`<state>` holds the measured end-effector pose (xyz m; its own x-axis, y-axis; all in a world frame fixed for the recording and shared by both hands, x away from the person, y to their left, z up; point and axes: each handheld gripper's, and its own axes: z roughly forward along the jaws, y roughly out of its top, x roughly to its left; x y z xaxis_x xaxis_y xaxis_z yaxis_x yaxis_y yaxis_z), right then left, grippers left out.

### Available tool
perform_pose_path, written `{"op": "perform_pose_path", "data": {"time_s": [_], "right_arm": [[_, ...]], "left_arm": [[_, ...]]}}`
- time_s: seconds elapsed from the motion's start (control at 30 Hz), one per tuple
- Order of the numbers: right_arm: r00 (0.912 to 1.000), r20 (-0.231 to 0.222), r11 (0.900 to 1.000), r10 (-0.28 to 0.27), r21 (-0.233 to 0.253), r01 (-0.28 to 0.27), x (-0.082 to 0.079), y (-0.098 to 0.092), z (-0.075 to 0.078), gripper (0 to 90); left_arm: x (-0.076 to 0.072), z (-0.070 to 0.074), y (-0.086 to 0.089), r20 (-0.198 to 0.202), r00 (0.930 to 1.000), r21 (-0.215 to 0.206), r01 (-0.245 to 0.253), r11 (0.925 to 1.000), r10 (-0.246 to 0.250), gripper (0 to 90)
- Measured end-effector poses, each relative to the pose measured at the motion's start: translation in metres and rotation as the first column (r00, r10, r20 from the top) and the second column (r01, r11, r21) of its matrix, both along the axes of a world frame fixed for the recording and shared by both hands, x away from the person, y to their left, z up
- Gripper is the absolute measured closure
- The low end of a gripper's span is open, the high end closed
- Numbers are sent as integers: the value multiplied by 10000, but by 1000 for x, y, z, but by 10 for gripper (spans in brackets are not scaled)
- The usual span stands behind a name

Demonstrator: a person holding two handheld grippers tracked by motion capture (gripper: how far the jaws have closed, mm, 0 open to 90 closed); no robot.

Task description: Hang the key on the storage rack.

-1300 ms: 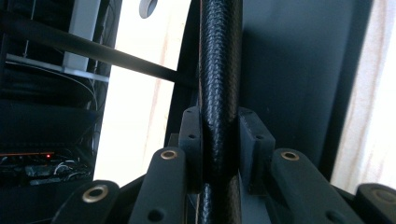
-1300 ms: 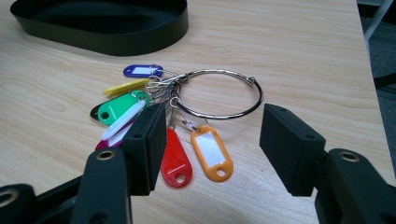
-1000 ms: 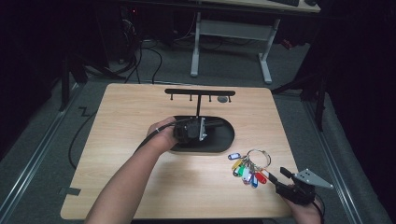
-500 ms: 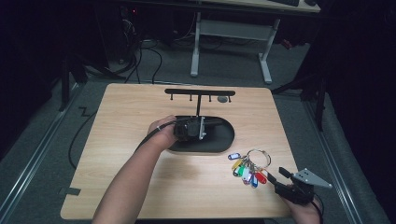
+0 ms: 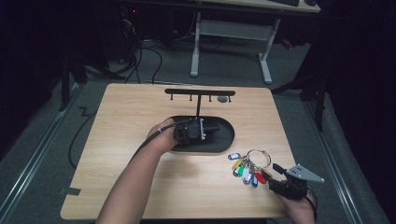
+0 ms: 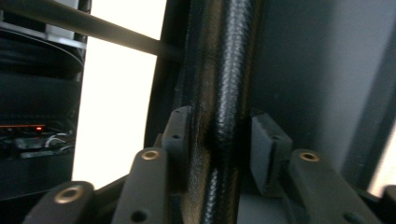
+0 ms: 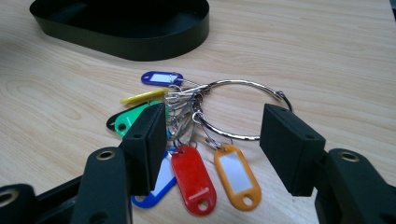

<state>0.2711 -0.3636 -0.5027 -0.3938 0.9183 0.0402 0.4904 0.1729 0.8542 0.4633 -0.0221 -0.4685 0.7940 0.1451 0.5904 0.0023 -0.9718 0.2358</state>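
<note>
Left tongs [image 6: 217,140] closed around the upright black post [image 6: 224,70] of the hook stand, over its oval black base [image 5: 219,140] mid-table. Right tongs [image 7: 212,140] spread wide, empty, just above the key ring [image 7: 233,109] with coloured tags [image 7: 194,179], which lies flat on the wooden table [image 5: 130,116] near its front right corner.
</note>
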Motion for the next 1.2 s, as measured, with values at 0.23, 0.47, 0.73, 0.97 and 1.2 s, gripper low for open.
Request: {"op": "perform_pose_path", "data": {"time_s": [0.23,0.47,0.73,0.97,1.2], "right_arm": [[9997,26,9997,243,22,-243,9,6,0,415],[9992,17,9992,402,-1,-402,14,12,1,415],[9991,-35,9991,425,-88,-426,15,13,0,415],[9991,-138,9991,396,-170,-399,15,13,-1,415],[9990,-207,9990,389,-196,-393,15,12,-2,414]], "left_arm": [[-8,2,6,-619,9980,-619,-166,9979,127,582],[-17,9,16,-777,9963,-1237,-464,9912,369,607],[-36,7,46,-1801,9803,-3228,-1364,9366,807,614],[-62,-2,68,-2662,9602,-4270,-1963,8827,848,605],[-89,-17,87,-3201,9423,-4731,-2488,8451,983,595]]}}
